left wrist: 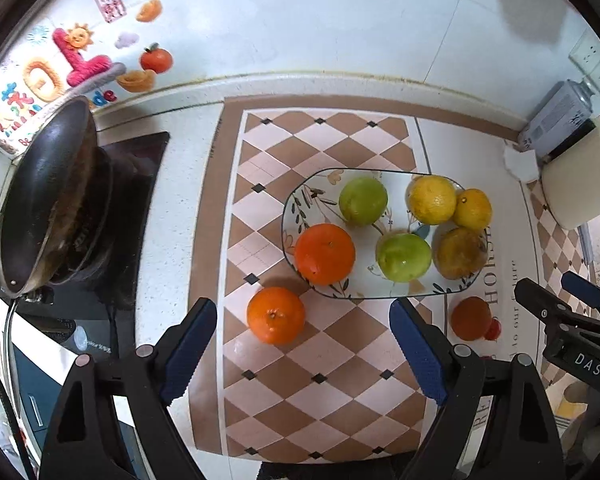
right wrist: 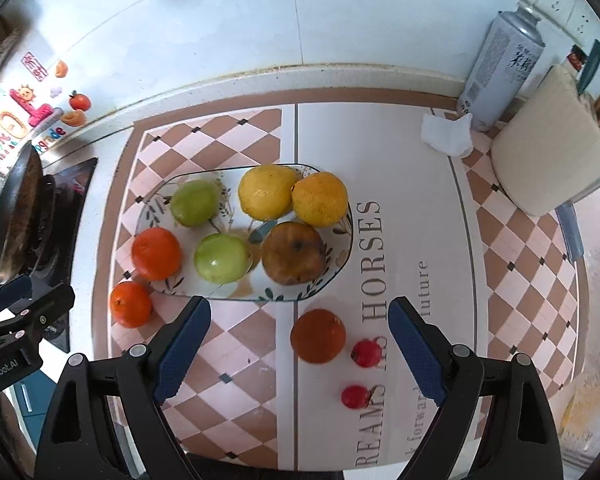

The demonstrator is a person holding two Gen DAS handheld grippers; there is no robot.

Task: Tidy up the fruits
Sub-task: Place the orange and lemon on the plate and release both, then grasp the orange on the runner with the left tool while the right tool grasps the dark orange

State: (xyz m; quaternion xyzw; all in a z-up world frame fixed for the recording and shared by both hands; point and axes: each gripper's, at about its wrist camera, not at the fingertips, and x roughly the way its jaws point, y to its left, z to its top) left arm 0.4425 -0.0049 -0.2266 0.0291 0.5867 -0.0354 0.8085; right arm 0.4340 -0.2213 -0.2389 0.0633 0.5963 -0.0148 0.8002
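Note:
A floral plate (left wrist: 300, 208) (right wrist: 156, 208) holds two green fruits (left wrist: 363, 201) (right wrist: 221, 258), two yellow fruits (left wrist: 432, 199) (right wrist: 265, 197), a brown fruit (left wrist: 460, 253) (right wrist: 294, 253) and an orange (left wrist: 324, 253) (right wrist: 156, 253). Another orange (left wrist: 275, 315) (right wrist: 130, 304) lies on the mat just before the plate. A dull orange fruit (left wrist: 471, 318) (right wrist: 318, 335) and two small red fruits (right wrist: 366, 353) (right wrist: 355, 397) lie to the right. My left gripper (left wrist: 302, 344) is open above the loose orange. My right gripper (right wrist: 298, 344) is open over the dull orange fruit.
A dark wok (left wrist: 44, 200) (right wrist: 16, 216) sits on the stove at left. A spray can (right wrist: 500, 68), a crumpled tissue (right wrist: 448, 134) and a cream cutting board (right wrist: 548, 152) stand at the back right. The tiled wall runs behind.

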